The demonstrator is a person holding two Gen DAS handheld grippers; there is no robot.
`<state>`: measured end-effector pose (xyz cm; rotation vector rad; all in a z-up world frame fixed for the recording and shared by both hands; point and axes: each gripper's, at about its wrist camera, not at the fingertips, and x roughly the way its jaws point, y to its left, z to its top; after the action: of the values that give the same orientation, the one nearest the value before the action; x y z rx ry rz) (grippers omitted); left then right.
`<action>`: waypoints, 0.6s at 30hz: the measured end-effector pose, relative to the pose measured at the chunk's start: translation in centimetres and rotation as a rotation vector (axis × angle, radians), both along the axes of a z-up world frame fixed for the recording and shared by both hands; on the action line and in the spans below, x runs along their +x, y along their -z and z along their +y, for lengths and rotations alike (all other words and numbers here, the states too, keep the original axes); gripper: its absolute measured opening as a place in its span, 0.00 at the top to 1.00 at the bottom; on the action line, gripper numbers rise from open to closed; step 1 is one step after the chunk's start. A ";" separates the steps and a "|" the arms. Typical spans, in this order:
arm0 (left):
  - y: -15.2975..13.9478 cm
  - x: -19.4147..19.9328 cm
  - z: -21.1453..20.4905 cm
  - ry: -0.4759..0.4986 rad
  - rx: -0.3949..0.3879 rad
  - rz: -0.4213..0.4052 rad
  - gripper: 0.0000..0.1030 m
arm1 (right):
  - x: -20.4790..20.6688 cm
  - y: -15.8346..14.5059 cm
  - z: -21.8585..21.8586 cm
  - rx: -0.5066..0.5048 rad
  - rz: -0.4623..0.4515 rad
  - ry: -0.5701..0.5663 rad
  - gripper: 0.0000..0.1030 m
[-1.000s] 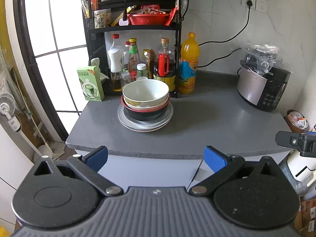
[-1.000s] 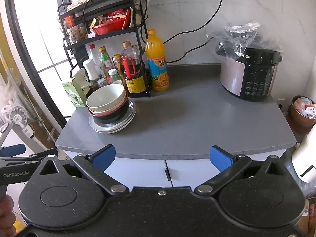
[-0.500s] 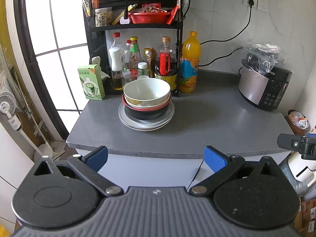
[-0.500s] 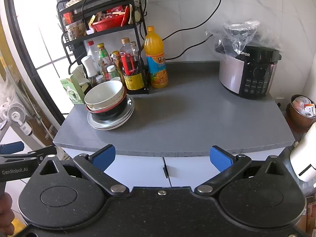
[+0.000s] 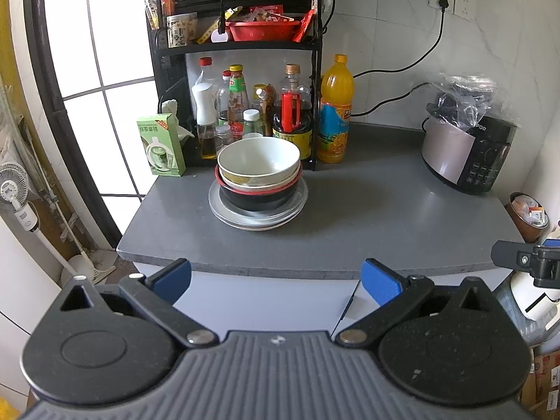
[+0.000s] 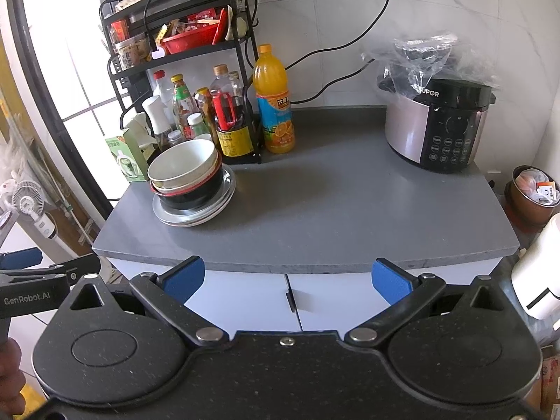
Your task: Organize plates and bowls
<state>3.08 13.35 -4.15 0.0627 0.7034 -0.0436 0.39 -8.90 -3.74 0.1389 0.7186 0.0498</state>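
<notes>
Both grippers, the left gripper (image 5: 276,278) and right gripper (image 6: 285,276), had their fingers wide apart, holding nothing. Three bowls (image 5: 259,161) sat stacked inside each other on two plates (image 5: 259,218), on the gray counter (image 5: 367,217) by the bottles (image 5: 245,112).

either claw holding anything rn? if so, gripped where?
Nothing held. Left claw and right claw are both open, short of the counter; the bowl stack sits untouched.

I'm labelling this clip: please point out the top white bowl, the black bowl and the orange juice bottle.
top white bowl (image 5: 259,155), left wrist view, inner wall.
black bowl (image 5: 259,199), left wrist view, outer side.
orange juice bottle (image 6: 273,105), right wrist view, label.
</notes>
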 end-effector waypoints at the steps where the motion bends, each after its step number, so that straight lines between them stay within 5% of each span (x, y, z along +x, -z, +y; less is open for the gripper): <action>1: 0.0 0.0 0.0 -0.001 0.000 -0.001 0.00 | 0.0 0.0 0.0 0.000 -0.001 0.000 0.00; 18: -0.1 -0.4 0.2 -0.008 -0.004 -0.016 0.00 | -0.3 0.0 0.0 -0.002 -0.006 0.002 0.00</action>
<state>2.66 13.50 -4.05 0.0566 0.6874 -0.0372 0.06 -8.86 -3.73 0.1373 0.7126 0.0474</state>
